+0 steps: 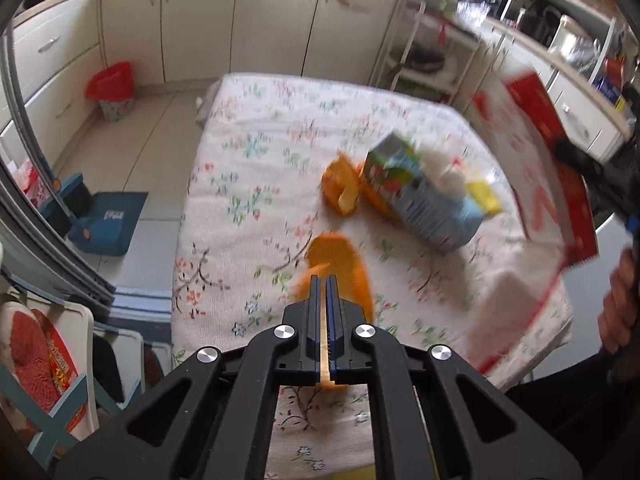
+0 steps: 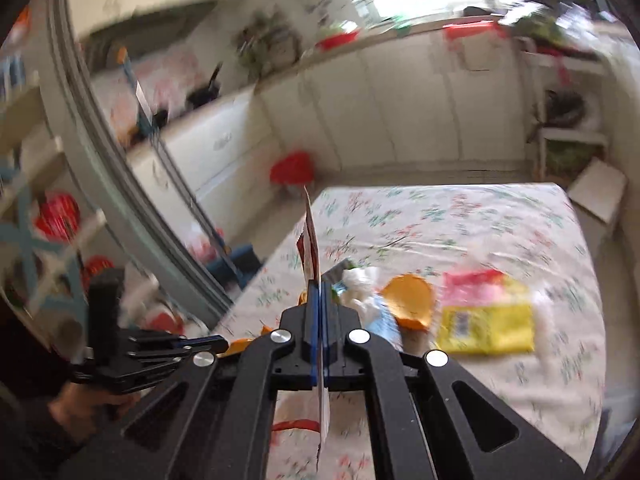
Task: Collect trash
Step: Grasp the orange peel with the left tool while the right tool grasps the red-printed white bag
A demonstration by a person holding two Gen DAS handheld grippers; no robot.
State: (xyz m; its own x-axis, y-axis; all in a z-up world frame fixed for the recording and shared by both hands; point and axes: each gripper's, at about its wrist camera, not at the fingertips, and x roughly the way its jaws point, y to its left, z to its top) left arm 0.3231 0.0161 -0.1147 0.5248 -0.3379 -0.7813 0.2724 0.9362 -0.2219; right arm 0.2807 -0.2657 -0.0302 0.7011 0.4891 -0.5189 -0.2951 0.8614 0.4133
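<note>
Left wrist view: the left tongs [image 1: 324, 278] pinch a limp orange peel [image 1: 340, 256] above the bench [image 1: 240, 152]. The right tongs [image 2: 320, 286] clamp a thin red wrapper [image 2: 310, 236] edge-on; both scraps look light and floppy, best gripped by an edge.

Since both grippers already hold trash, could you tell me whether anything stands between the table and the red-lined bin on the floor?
Nothing visible does. The left gripper is shut on orange peel, the right gripper on a red-and-white wrapper. The bin stands by the cabinets, with bare floor between it and the table.
</note>
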